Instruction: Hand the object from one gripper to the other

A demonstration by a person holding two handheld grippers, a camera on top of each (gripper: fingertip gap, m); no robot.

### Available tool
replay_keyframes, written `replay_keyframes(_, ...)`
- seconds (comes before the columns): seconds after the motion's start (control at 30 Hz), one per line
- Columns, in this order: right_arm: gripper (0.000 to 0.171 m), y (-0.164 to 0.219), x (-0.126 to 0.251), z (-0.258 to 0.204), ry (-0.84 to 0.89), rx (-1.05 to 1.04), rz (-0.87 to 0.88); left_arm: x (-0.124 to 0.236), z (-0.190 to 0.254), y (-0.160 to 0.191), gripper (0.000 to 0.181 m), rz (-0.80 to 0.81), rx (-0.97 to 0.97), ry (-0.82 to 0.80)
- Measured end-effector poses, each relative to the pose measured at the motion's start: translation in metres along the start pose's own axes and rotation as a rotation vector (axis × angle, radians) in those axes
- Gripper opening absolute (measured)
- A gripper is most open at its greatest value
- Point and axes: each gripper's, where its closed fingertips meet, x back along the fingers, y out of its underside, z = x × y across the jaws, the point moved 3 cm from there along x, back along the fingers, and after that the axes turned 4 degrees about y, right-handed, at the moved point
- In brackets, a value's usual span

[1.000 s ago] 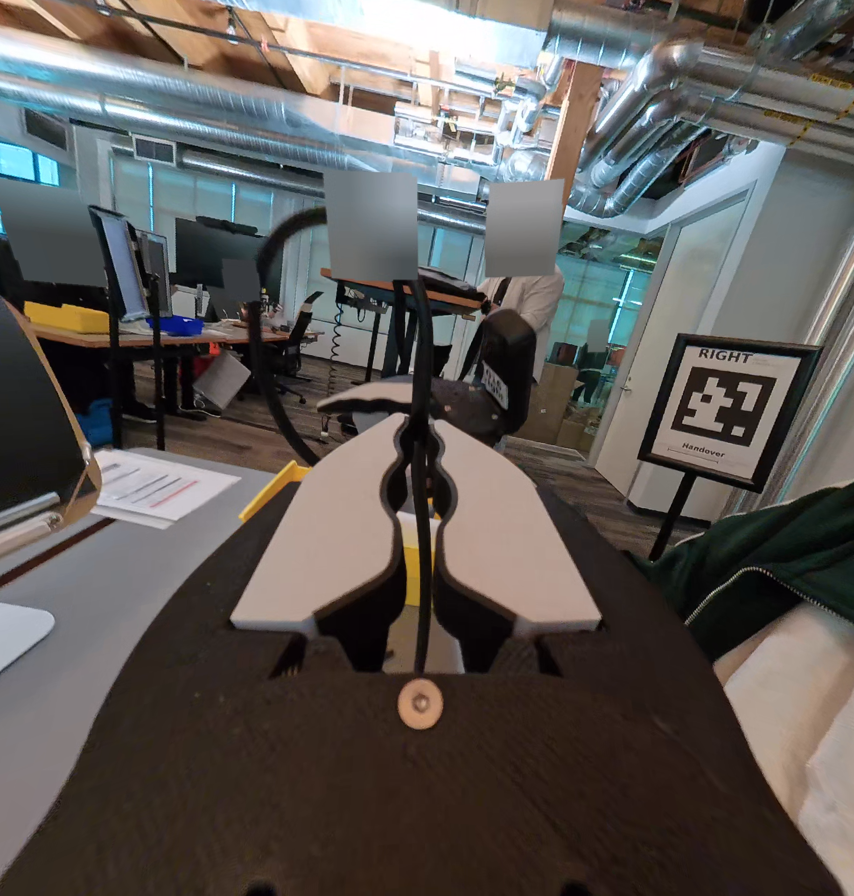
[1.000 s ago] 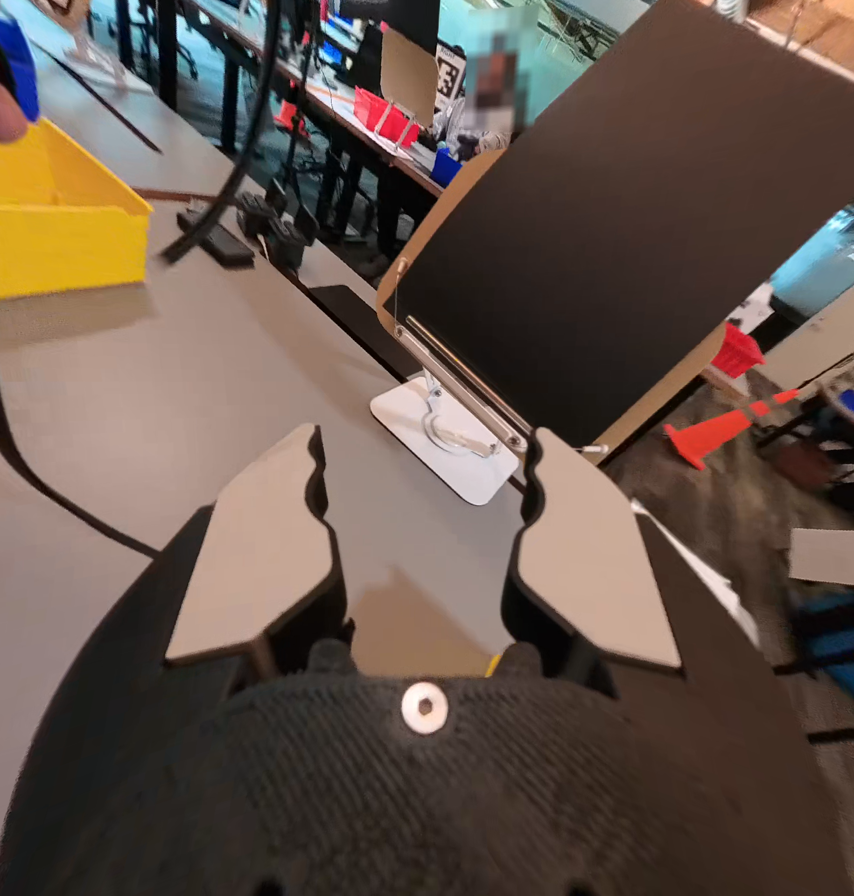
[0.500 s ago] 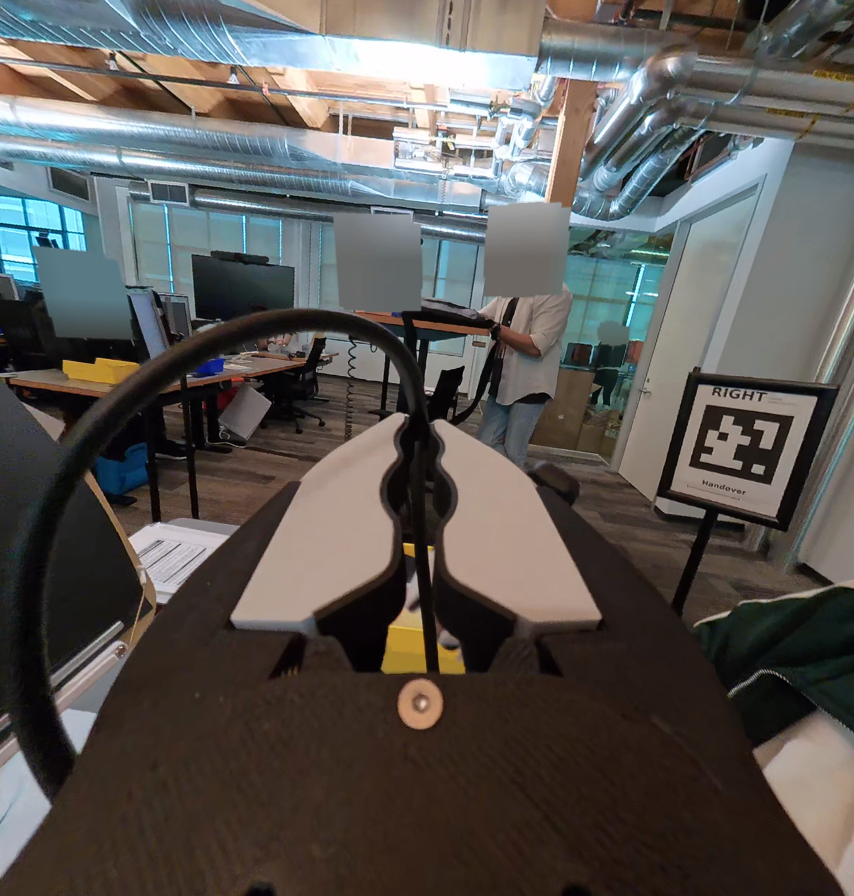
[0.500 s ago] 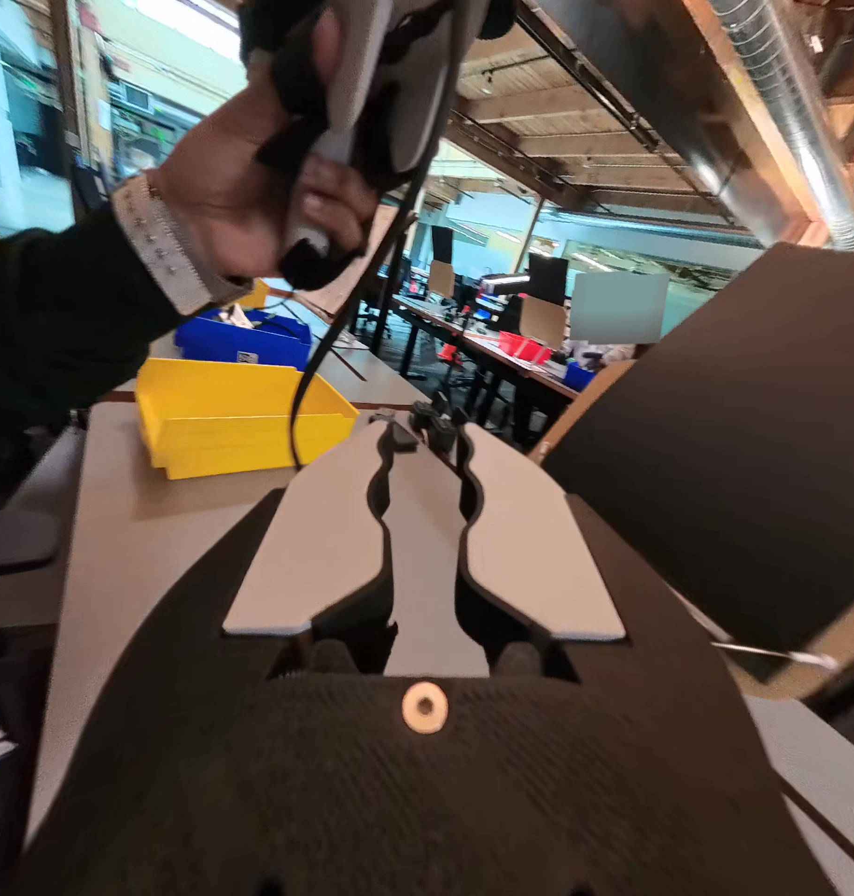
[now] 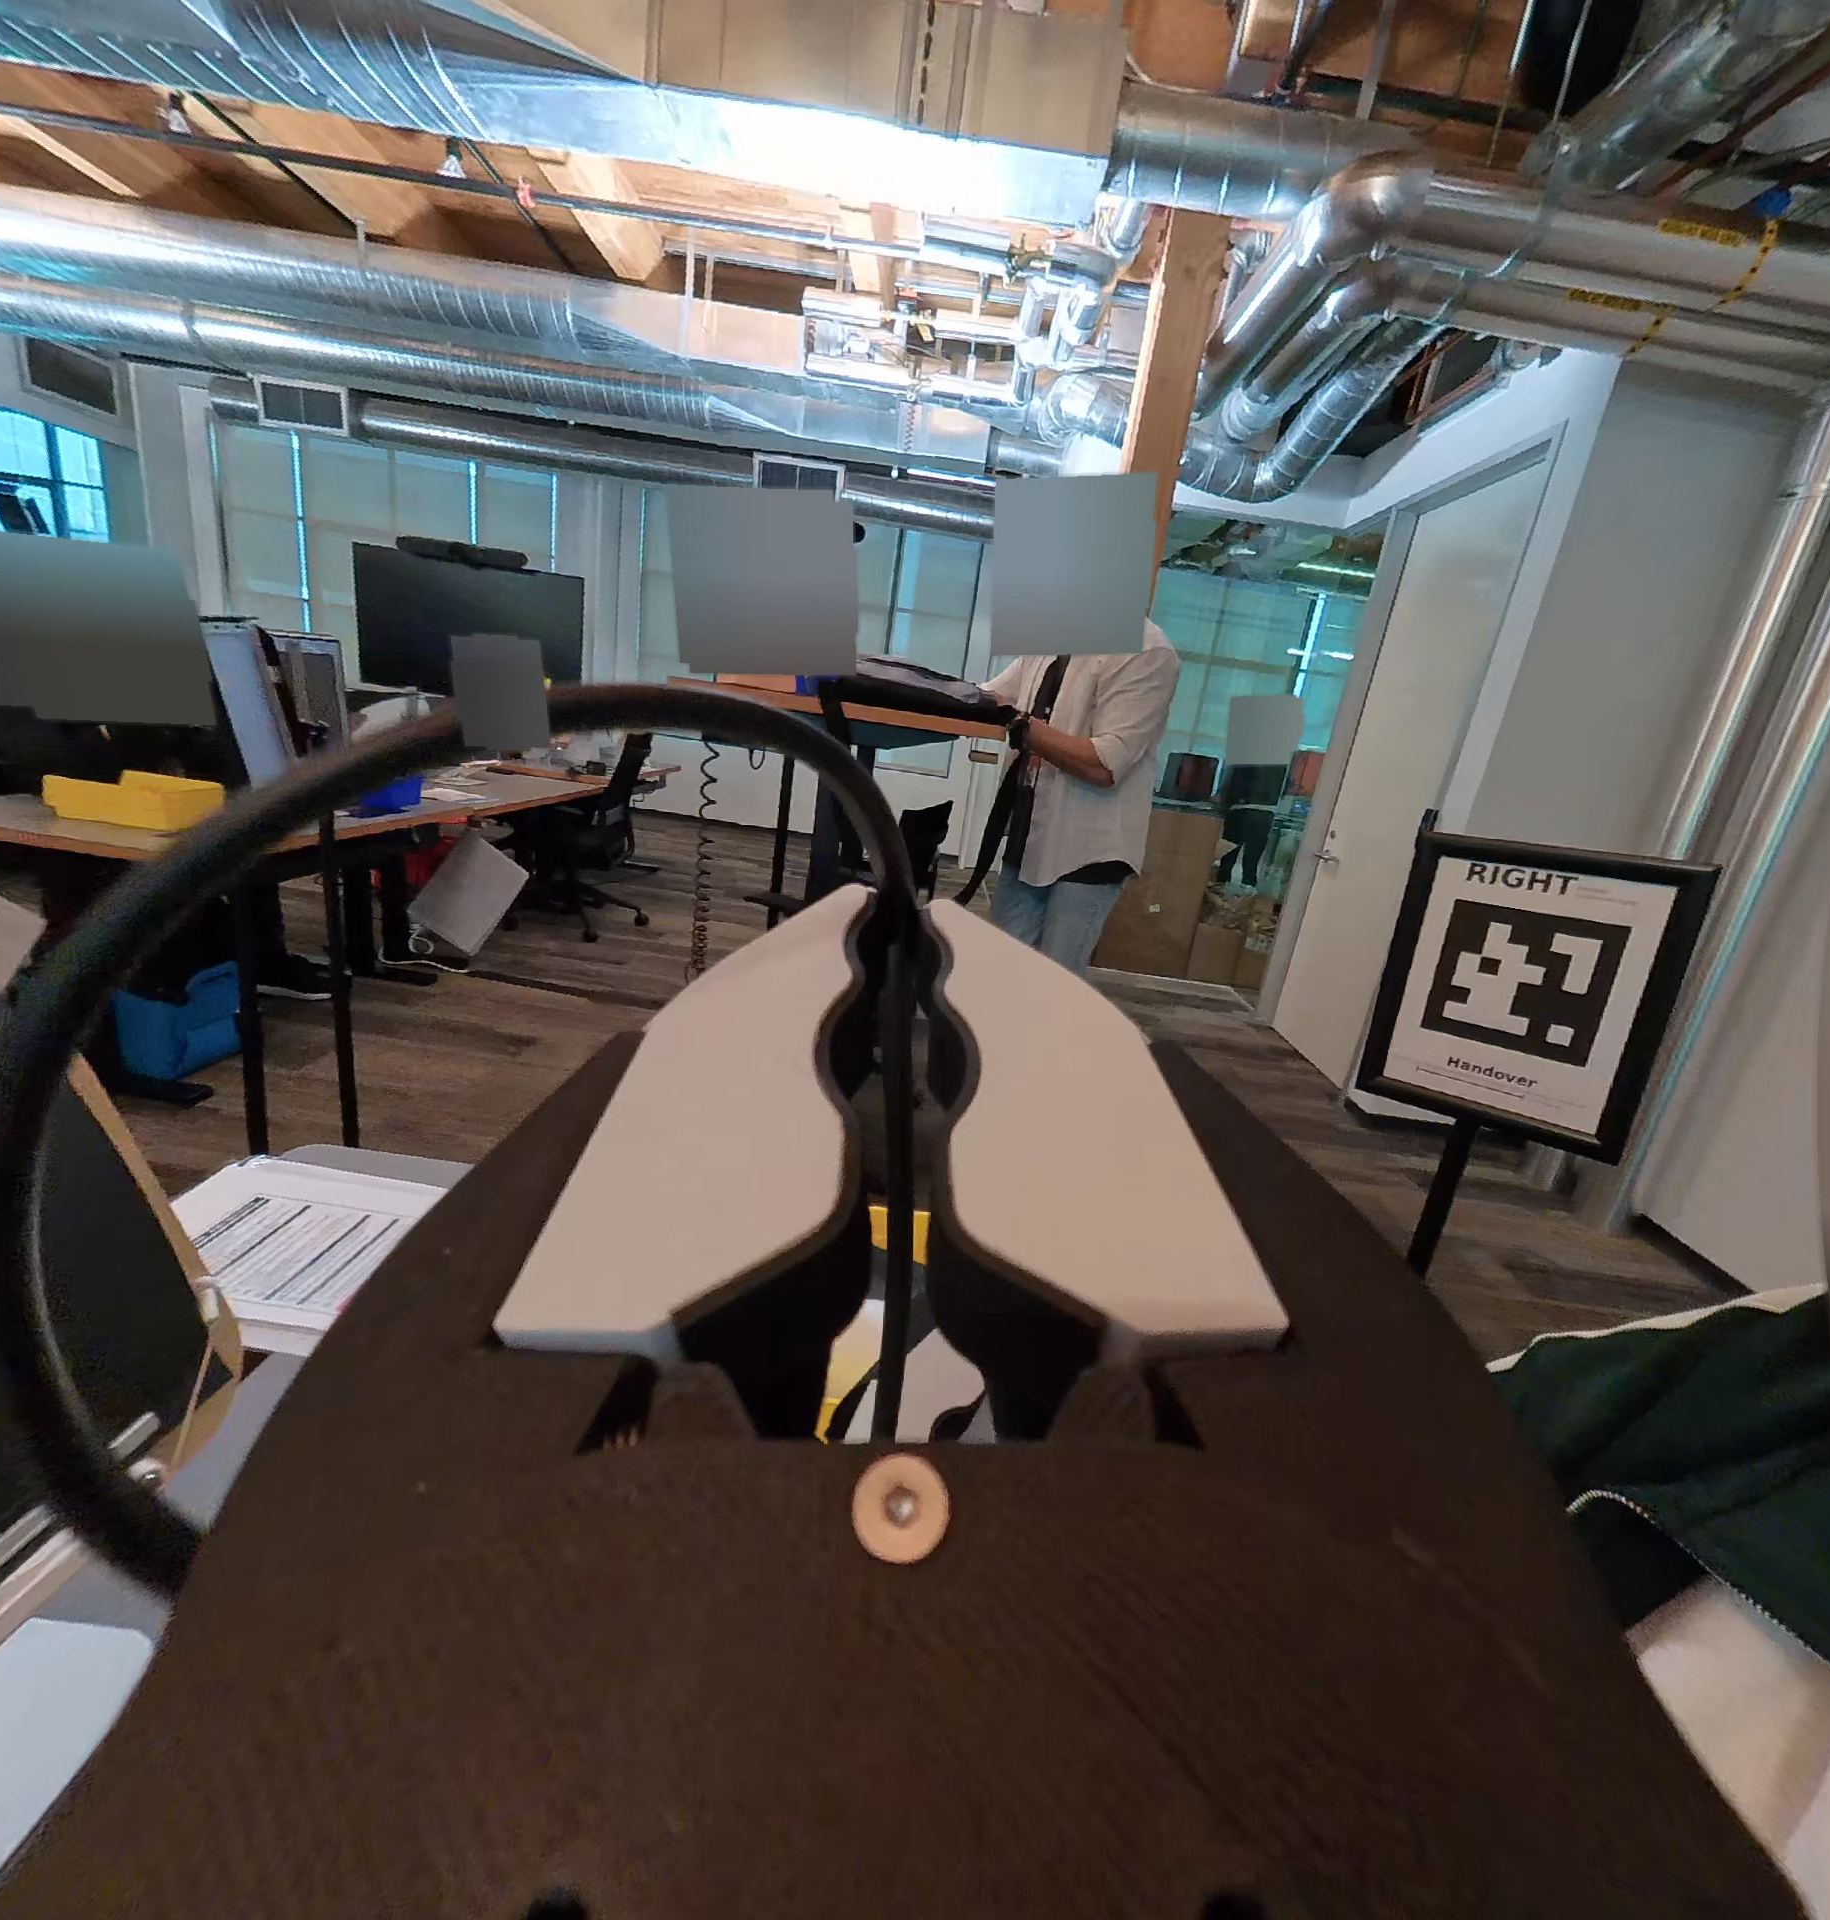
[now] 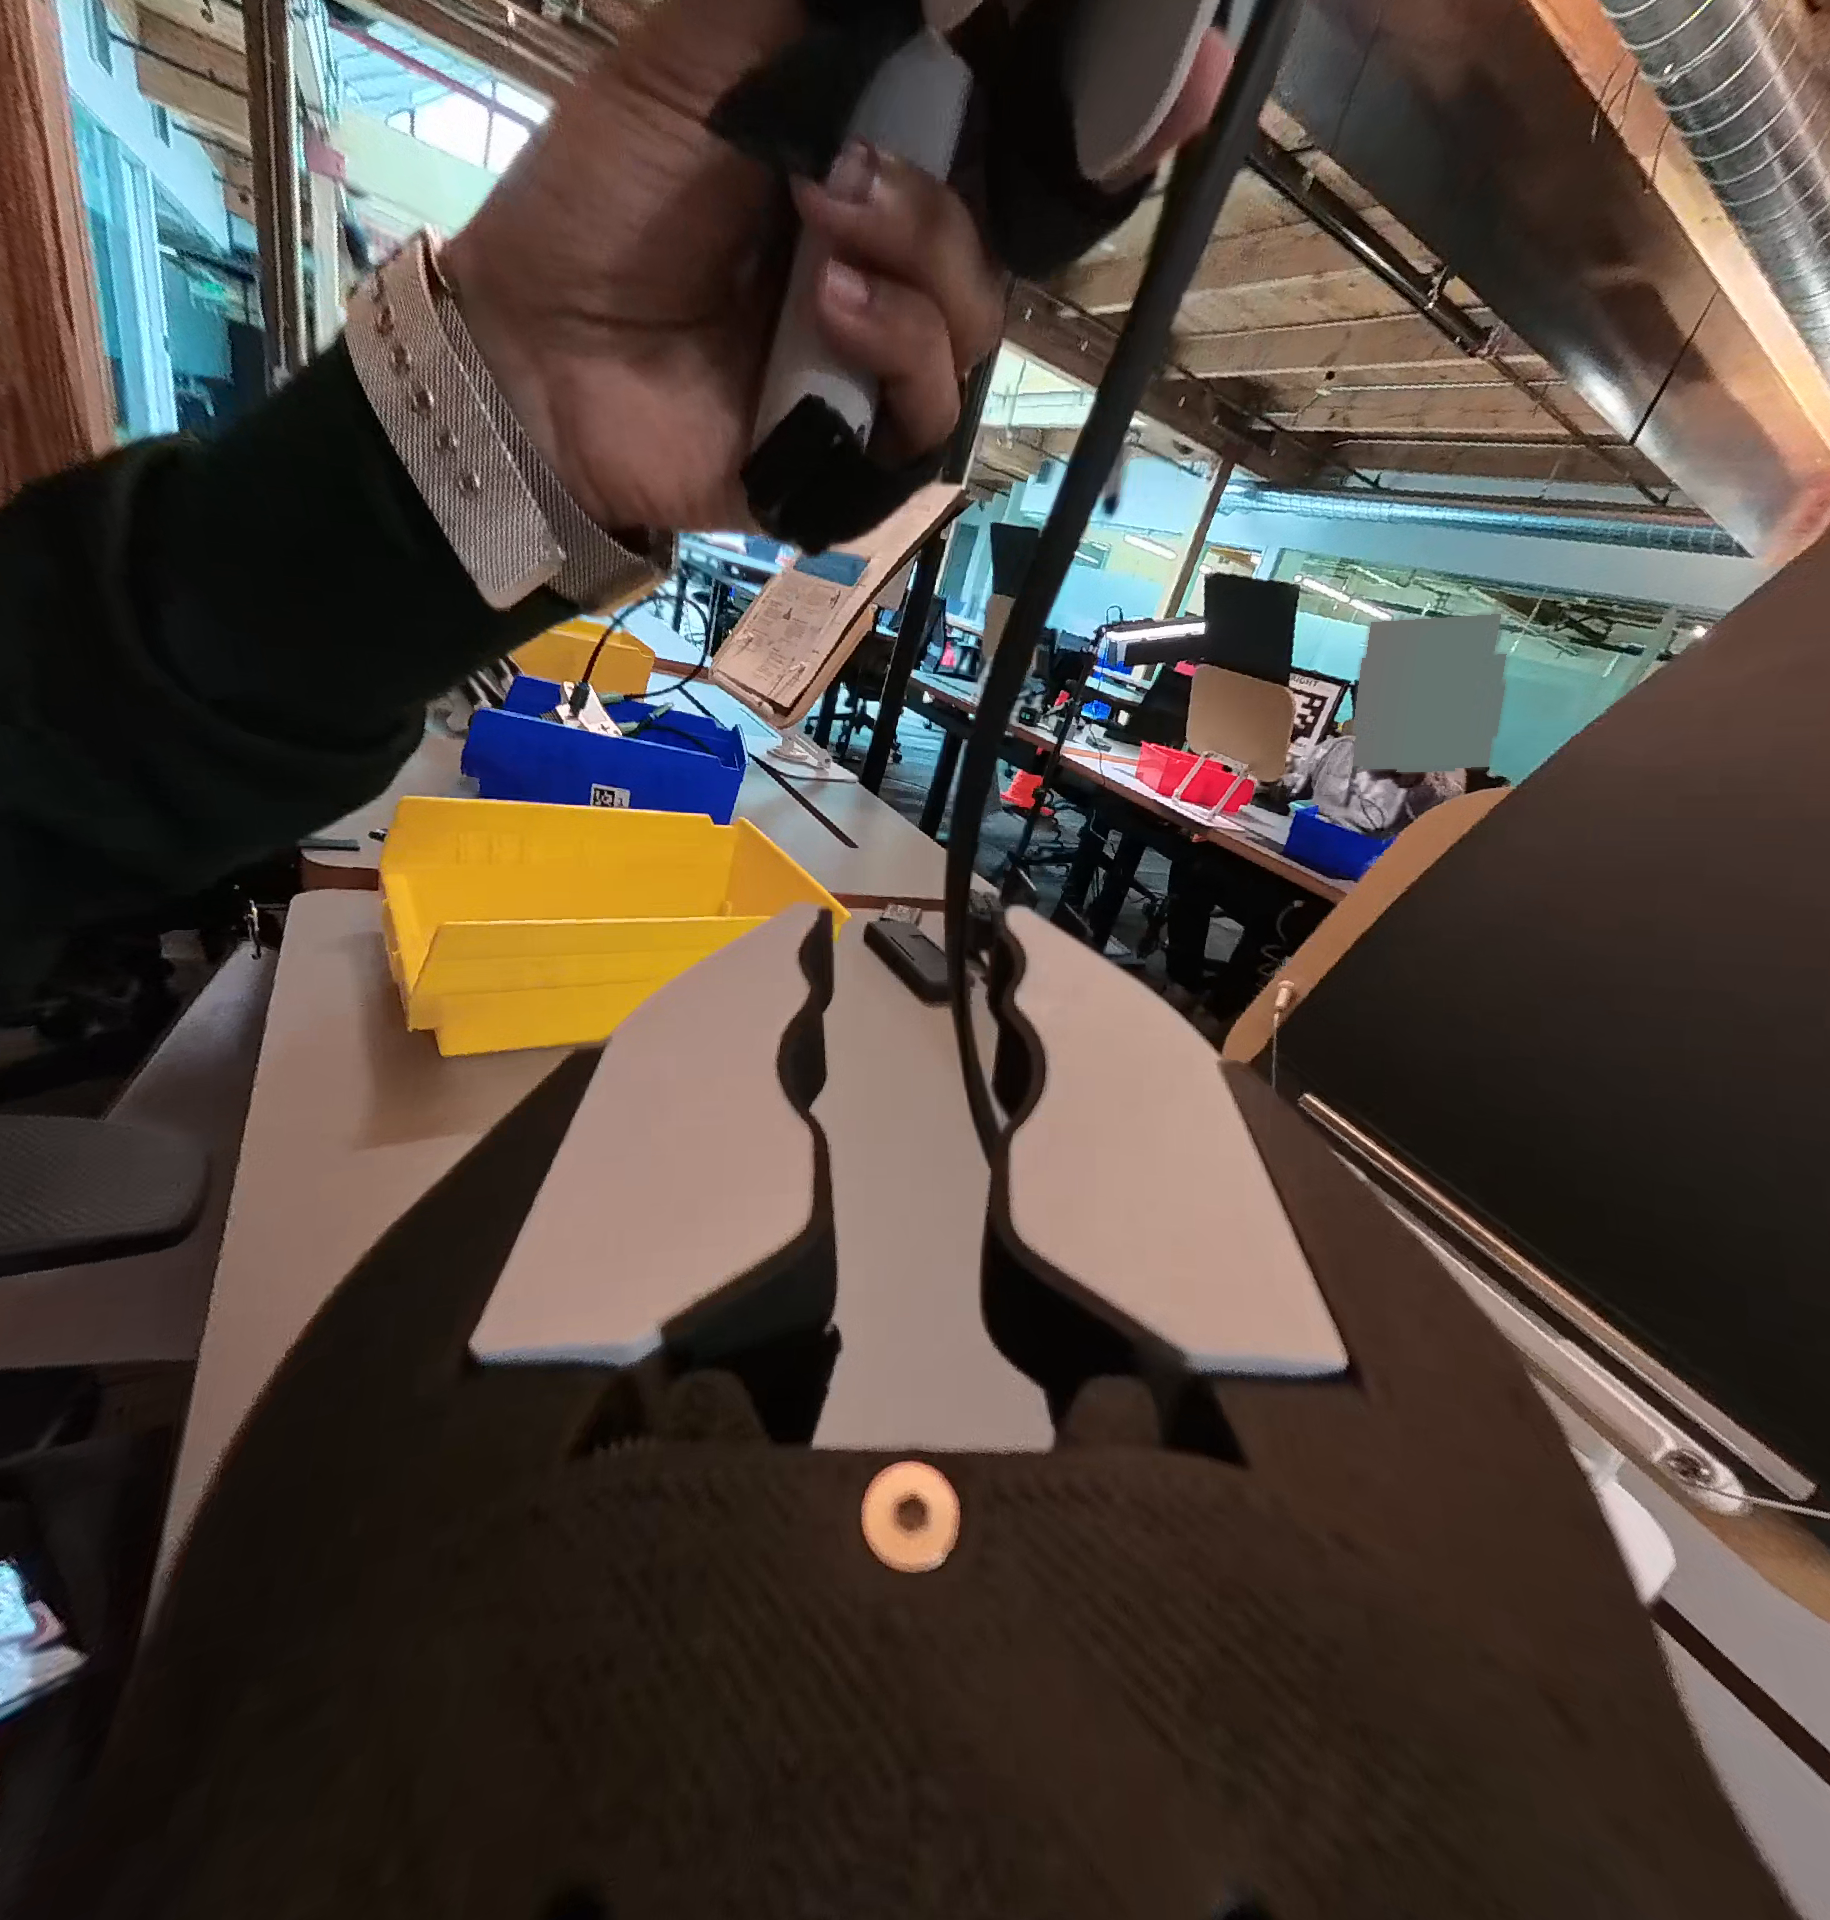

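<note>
Left gripper (image 5: 895,920), grey fingers on a black body, is clenched on a thin black cable (image 5: 895,1122) that runs straight down the narrow slot between its fingers, exits at the tips and arcs up and over to the left in a big loop (image 5: 90,997). In the right wrist view the same cable (image 6: 1036,623) hangs from the left gripper (image 6: 1015,114), held high by a person's hand (image 6: 662,343) in a dark sleeve, and drops into the gap of the right gripper (image 6: 906,935), lying close against the inner edge of its right finger (image 6: 1129,1174). Right gripper's jaws stand apart, released, with a clear gap left of the cable; whether the finger touches the cable, can't tell. Below and just beyond the tips: grey tabletop (image 6: 298,1049), a small black stick-shaped device (image 6: 906,961) lying flat, a yellow plastic bin (image 6: 578,925) to the left, a blue plastic bin (image 6: 610,753) behind it. A large black tilted panel on a stand (image 6: 1617,1018) sits to the right. Farther off in the left wrist view, a framed black-and-white marker sign on a post (image 5: 1524,987).
</note>
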Motion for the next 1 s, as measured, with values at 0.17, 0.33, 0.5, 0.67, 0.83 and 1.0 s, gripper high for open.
replay_keyframes(0.17, 0.028, -0.006, 0.003, 0.000, -0.030, -0.053, 0.030, -0.008, 0.001, 0.006, 0.003, 0.018, 0.055, 0.040)
replay_keyframes(0.33, 0.029, -0.002, 0.000, -0.001, -0.030, -0.079, 0.024, -0.018, 0.005, 0.012, 0.003, 0.019, 0.100, 0.084)
replay_keyframes(0.5, 0.004, -0.008, 0.001, -0.008, -0.071, -0.096, 0.055, -0.025, 0.008, 0.017, 0.004, 0.017, 0.119, 0.110)
replay_keyframes(0.67, 0.004, -0.022, 0.008, -0.009, -0.065, -0.065, 0.090, -0.017, 0.002, 0.015, 0.003, 0.048, 0.121, 0.091)
replay_keyframes(0.83, 0.004, -0.036, 0.015, -0.010, -0.075, -0.072, 0.111, 0.002, -0.016, 0.020, 0.009, 0.049, 0.121, 0.008)
replay_keyframes(1.0, 0.004, -0.060, 0.023, -0.010, -0.025, -0.058, 0.145, 0.033, -0.049, 0.073, 0.026, -0.156, 0.357, -0.034)
